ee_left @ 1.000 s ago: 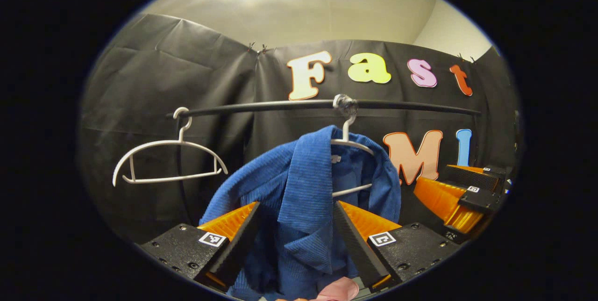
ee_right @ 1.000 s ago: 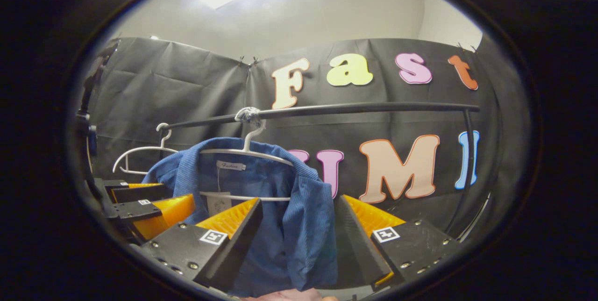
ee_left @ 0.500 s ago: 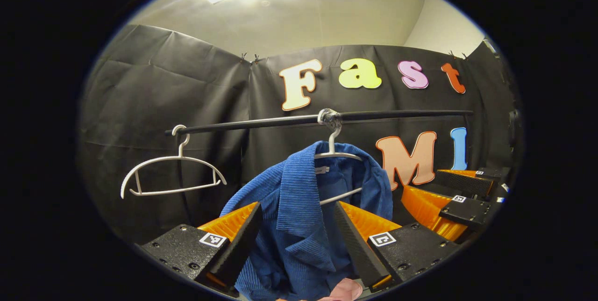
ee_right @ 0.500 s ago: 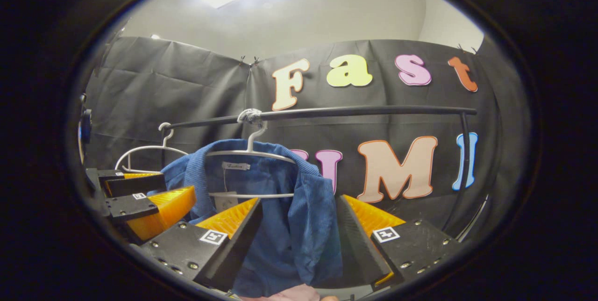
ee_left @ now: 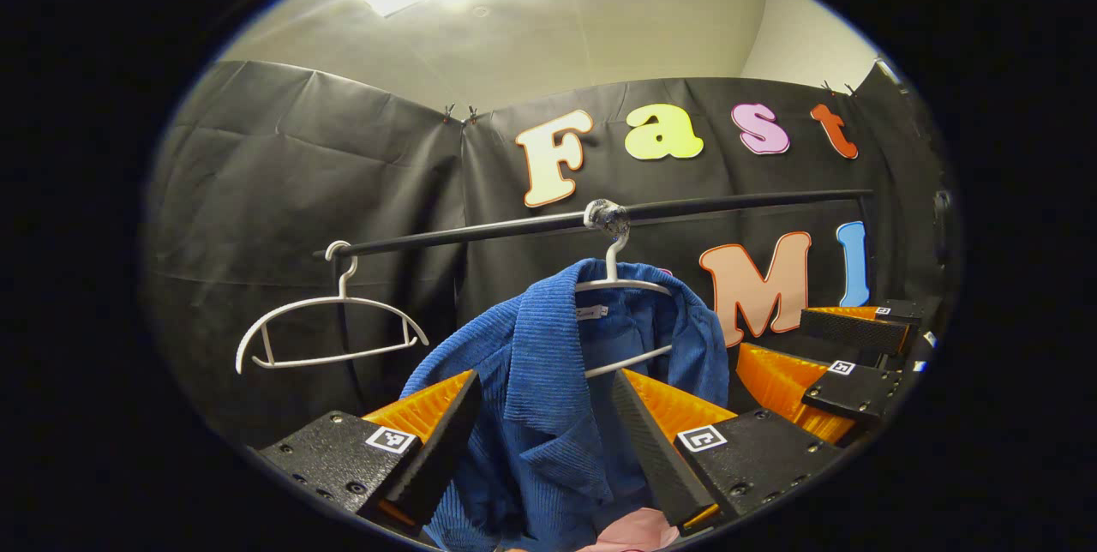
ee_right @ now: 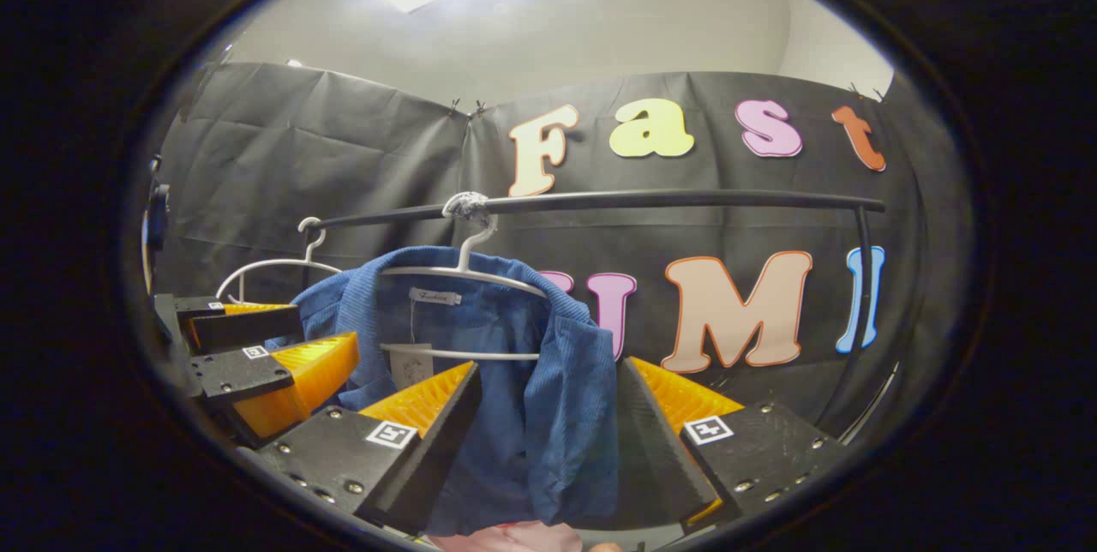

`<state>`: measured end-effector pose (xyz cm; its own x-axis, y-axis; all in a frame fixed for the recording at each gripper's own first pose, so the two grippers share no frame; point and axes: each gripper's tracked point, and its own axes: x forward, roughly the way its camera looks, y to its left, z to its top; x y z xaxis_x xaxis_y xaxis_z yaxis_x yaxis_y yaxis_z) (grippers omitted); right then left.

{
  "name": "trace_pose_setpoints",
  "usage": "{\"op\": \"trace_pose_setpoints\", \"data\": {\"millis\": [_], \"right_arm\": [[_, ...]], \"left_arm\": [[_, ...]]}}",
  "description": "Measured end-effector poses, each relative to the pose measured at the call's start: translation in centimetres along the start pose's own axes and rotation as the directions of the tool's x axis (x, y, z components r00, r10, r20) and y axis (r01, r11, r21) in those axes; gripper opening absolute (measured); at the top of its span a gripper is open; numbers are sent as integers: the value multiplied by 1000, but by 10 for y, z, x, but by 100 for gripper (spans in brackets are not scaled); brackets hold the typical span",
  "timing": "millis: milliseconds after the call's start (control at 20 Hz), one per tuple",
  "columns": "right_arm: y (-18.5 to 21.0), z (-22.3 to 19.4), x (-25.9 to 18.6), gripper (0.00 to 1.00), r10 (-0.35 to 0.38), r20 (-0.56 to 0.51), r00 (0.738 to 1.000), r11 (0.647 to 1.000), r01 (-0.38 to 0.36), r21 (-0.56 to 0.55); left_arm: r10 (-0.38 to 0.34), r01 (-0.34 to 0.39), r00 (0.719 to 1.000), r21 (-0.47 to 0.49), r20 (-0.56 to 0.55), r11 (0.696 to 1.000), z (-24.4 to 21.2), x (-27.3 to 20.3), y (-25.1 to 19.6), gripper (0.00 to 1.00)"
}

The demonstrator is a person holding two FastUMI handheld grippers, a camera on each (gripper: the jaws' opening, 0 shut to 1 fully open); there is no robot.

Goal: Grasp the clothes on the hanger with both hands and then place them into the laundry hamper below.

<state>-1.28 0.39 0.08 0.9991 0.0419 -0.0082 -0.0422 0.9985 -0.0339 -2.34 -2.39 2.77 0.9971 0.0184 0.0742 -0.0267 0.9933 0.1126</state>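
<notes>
Your left gripper (ee_left: 542, 415) and right gripper (ee_right: 544, 411) both have their jaws spread wide, each straddling a front panel of the blue shirt (ee_right: 480, 381) hanging on the white hanger (ee_right: 467, 273) from the black rail (ee_right: 651, 199). Push deeper so cloth fills each gap, pinch firmly, then lift the shoulders off together.
</notes>
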Motion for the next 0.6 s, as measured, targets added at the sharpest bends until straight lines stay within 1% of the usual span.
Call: {"op": "trace_pose_setpoints", "data": {"millis": [100,150,300,600], "right_arm": [[1,-1,2,97,7,-1,1000,1000,-7,0],[1,-1,2,96,10,-2,1000,1000,-10,-2],[-1,-3,4,96,14,-5,1000,1000,-14,-8],[-6,-12,8,96,22,-24,999,1000,-22,-17]], "left_arm": [[6,-6,1000,7,-3,1000,-1,0,0,93],[10,-10,1000,9,-3,1000,-1,1,0,93],[19,-19,1000,10,-13,1000,-5,3,-1,93],[42,-40,996,27,-80,999,-39,14,-10,94]]}}
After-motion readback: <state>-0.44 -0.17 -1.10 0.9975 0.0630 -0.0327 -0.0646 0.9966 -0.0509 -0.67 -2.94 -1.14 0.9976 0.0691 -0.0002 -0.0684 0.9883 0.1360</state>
